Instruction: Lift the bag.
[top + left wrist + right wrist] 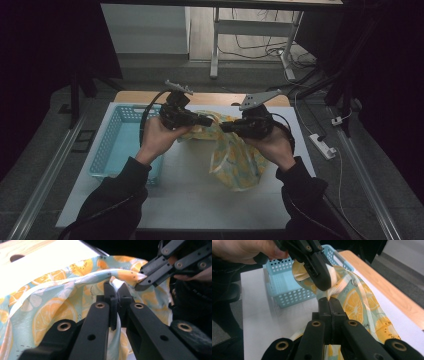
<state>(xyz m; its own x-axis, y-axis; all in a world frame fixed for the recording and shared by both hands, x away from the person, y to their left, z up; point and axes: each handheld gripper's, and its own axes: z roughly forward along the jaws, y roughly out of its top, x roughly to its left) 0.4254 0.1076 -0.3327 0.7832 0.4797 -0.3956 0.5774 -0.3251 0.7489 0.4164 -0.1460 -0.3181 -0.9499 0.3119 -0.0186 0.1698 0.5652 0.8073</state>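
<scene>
Dark sleeves (120,195) enter at the desk's (190,195) near edge; left gripper (210,120) and right gripper (223,127) each pinch the lemon-print cloth (235,160), lifted above the white top's middle. Left edge: blue basket (112,145). Beyond: grey floor (165,75), cables (260,50).

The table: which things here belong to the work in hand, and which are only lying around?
In use:
- lemon-print cloth
- left gripper, shut on the cloth
- right gripper, shut on the cloth

Lying about:
- blue basket, beside the cloth
- power strip, on the floor
</scene>
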